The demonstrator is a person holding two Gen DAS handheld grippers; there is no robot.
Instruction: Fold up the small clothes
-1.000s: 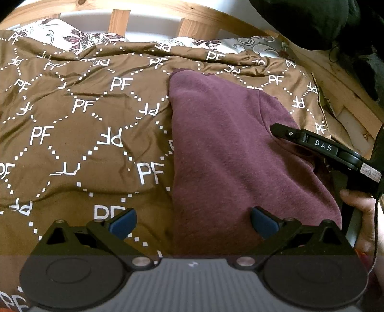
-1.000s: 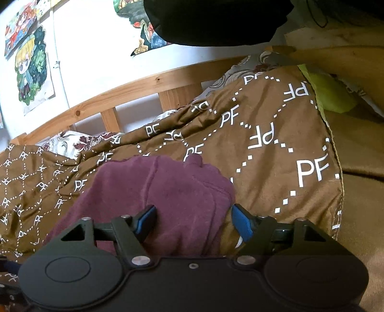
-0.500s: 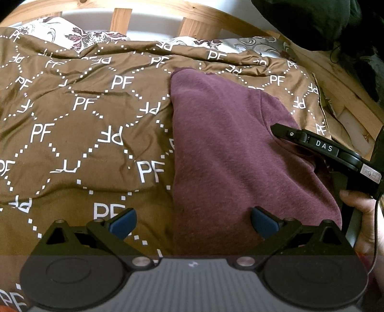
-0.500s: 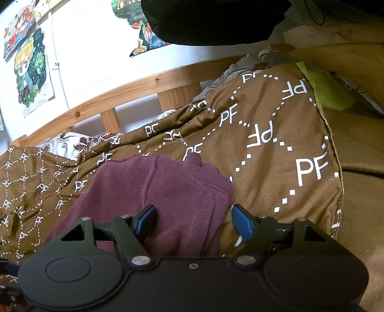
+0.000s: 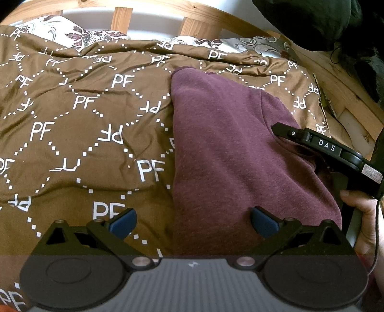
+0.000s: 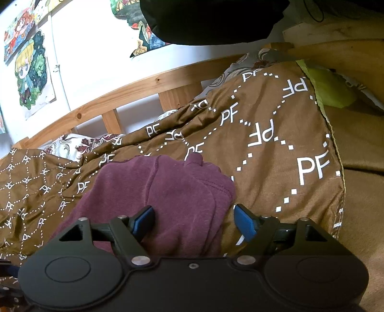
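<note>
A maroon sweatshirt (image 5: 228, 148) lies folded lengthwise on the brown PF-patterned blanket (image 5: 72, 134). My left gripper (image 5: 192, 222) is open at the garment's near left edge, with its right finger over the cloth. The right gripper's body shows from the side in the left wrist view (image 5: 336, 151), over the garment's right side, held by a hand. In the right wrist view the sweatshirt (image 6: 172, 192) lies under my right gripper (image 6: 194, 220), which is open, its jaws straddling the garment's right folded edge.
A wooden bed rail (image 6: 144, 86) runs along the far side, with a floral pillow (image 5: 79, 36) beneath the blanket edge. Posters (image 6: 31, 72) hang on the white wall. A dark hanging garment (image 6: 211, 19) is overhead. A green item (image 6: 331, 88) lies at the right.
Both grippers have drifted only slightly; the view has shifted a little. The sweatshirt has not moved and both grippers stay open.
</note>
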